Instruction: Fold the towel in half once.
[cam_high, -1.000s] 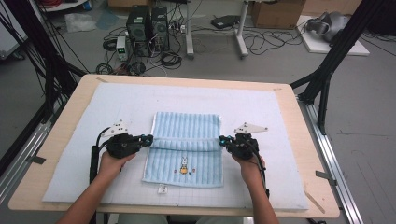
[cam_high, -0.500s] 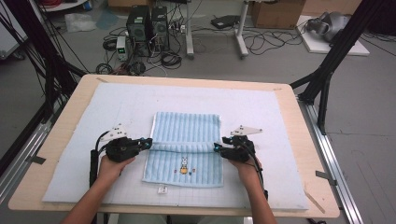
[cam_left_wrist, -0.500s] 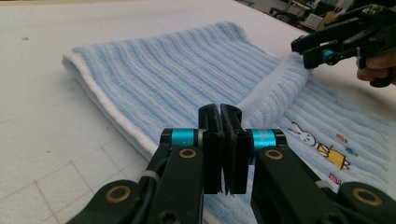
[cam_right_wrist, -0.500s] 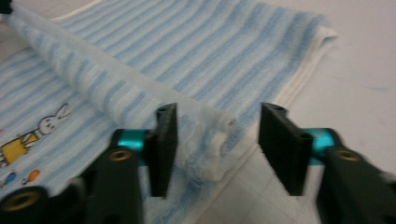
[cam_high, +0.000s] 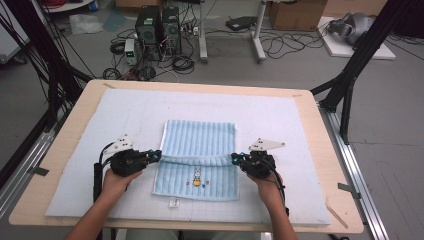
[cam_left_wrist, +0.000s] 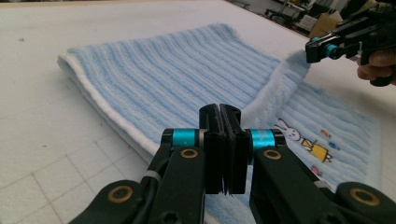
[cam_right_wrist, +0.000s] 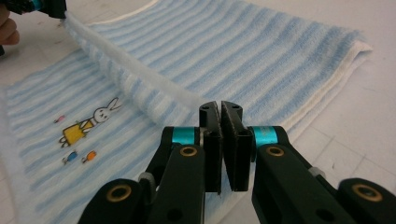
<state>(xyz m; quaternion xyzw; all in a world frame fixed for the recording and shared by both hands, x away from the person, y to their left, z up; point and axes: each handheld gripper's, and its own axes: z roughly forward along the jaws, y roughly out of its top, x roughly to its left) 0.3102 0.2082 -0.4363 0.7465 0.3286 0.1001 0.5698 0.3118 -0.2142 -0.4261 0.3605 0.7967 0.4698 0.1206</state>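
Left gripper (cam_high: 156, 155) shut tight on the towel (cam_high: 199, 141), pinching the left end of the folded-over edge. Same grip in the left gripper view (cam_left_wrist: 225, 122): black jaws pressed flat together, with the soft white-and-blue edge of the towel (cam_left_wrist: 187, 79) caught between them. Held from behind by the left hand (cam_high: 114, 183), low over the surface (cam_high: 75, 127), with a black cable (cam_high: 96, 176) hanging beside the wrist.

Right gripper (cam_high: 236, 159) shut on the other end of that same edge, across from the left one. Jaws just closing in the last moment, now squeezed together on the towel fold in the right gripper view (cam_right_wrist: 221, 122). Held by the right hand (cam_high: 265, 187), also low over the surface.

Between the two grippers, a raised ridge of towel running straight from one to the other, a little off the layer below. Far half of the towel folded double and lying flat toward the far edge of the surface. Near half one layer, flat, with a little bunny picture (cam_high: 197, 176) close to the near edge of the towel. Towel in the middle of the surface, a bit nearer the person's side. Small white tag (cam_high: 174, 203) on the white mat (cam_high: 280, 125) just past the towel's near edge. Grey three-cornered plate (cam_high: 265, 145) sticking up on the right gripper.
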